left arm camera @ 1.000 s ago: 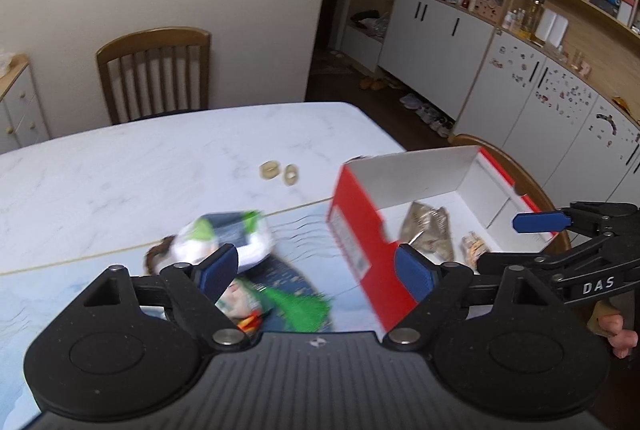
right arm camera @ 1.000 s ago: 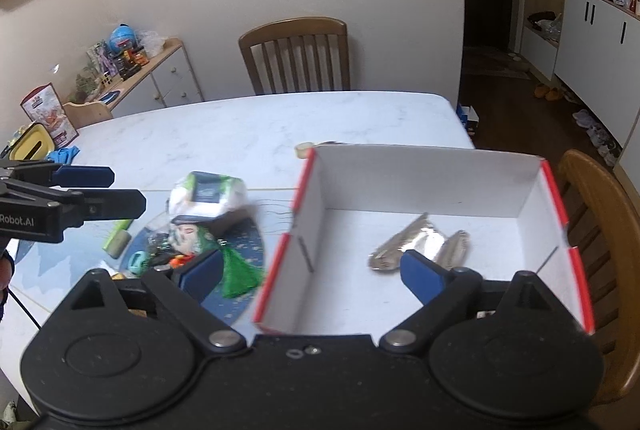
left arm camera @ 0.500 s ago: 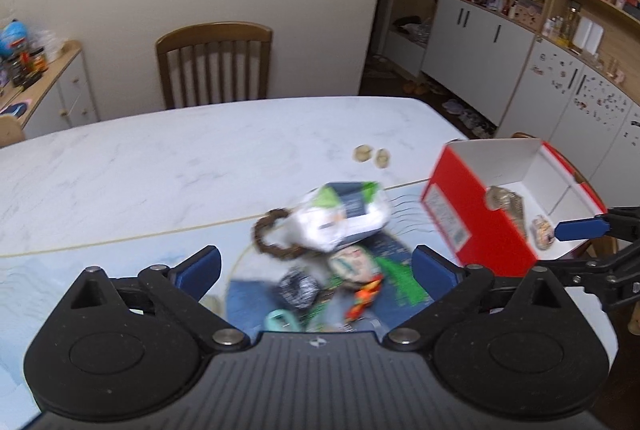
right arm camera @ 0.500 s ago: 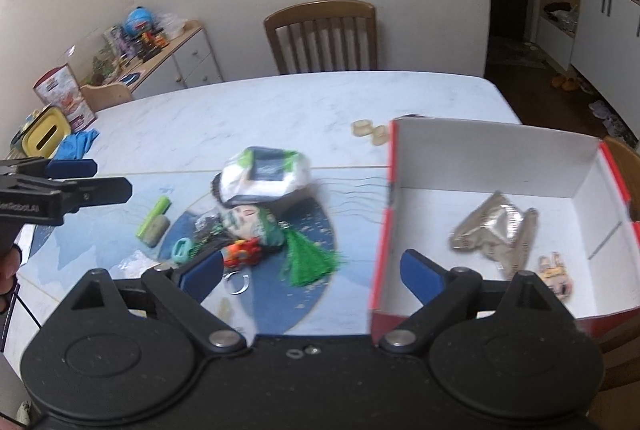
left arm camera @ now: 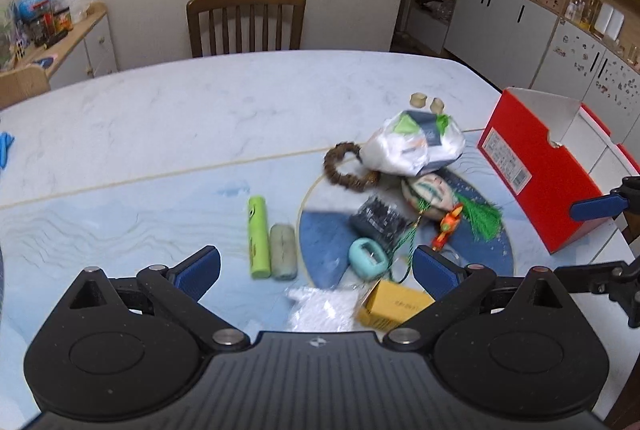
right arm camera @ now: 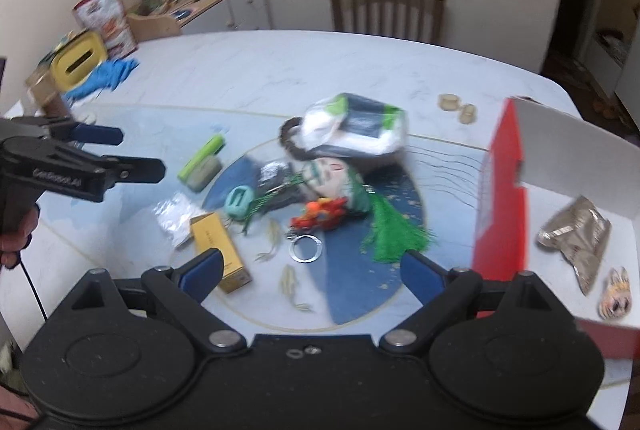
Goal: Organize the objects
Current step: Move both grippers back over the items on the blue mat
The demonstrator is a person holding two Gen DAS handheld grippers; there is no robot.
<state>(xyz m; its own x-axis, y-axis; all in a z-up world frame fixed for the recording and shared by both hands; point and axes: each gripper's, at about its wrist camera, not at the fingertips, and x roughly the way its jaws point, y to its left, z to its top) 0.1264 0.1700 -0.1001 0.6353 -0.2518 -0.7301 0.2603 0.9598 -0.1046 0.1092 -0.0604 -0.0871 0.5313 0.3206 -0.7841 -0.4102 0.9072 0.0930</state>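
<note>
A pile of small items lies on the table mat: a white and green packet [left arm camera: 416,144] [right arm camera: 354,126], a bead bracelet [left arm camera: 346,168], a face charm with a green tassel [left arm camera: 430,192] [right arm camera: 394,230], a teal case [left arm camera: 366,256] [right arm camera: 239,202], a yellow box [left arm camera: 394,304] [right arm camera: 218,248], a green tube [left arm camera: 258,236] [right arm camera: 201,156]. A red and white box [left arm camera: 532,166] [right arm camera: 500,186] stands at the right, holding a foil packet [right arm camera: 576,236]. My left gripper [left arm camera: 316,268] is open and empty above the pile. My right gripper [right arm camera: 310,268] is open and empty near the box.
Two small beige rings [left arm camera: 426,102] [right arm camera: 458,106] lie beyond the pile. A wooden chair [left arm camera: 246,20] stands at the far table edge. A blue cloth [right arm camera: 102,78] and a yellow container [right arm camera: 78,62] sit at the far left. Cabinets [left arm camera: 520,26] line the right wall.
Both grippers have swung left, away from the red box and over the pile of items. Both stay open and empty.
</note>
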